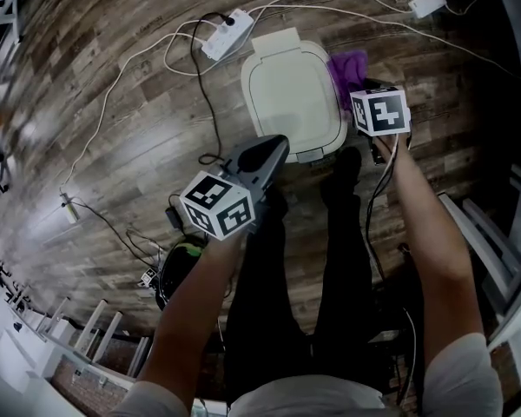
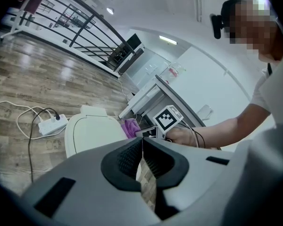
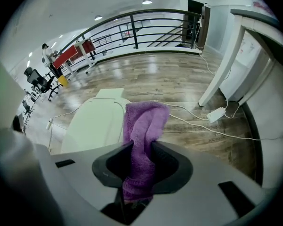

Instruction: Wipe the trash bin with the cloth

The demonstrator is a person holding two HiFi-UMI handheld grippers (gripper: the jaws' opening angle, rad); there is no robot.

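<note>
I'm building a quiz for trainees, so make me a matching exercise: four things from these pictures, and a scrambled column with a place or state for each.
1 trash bin
2 cloth
3 left gripper
4 power strip

A held in the right gripper
B jaws together, empty
C lid shut, on the floor
D black plug in it

Pairs: 1-C, 2-A, 3-B, 4-D.
</note>
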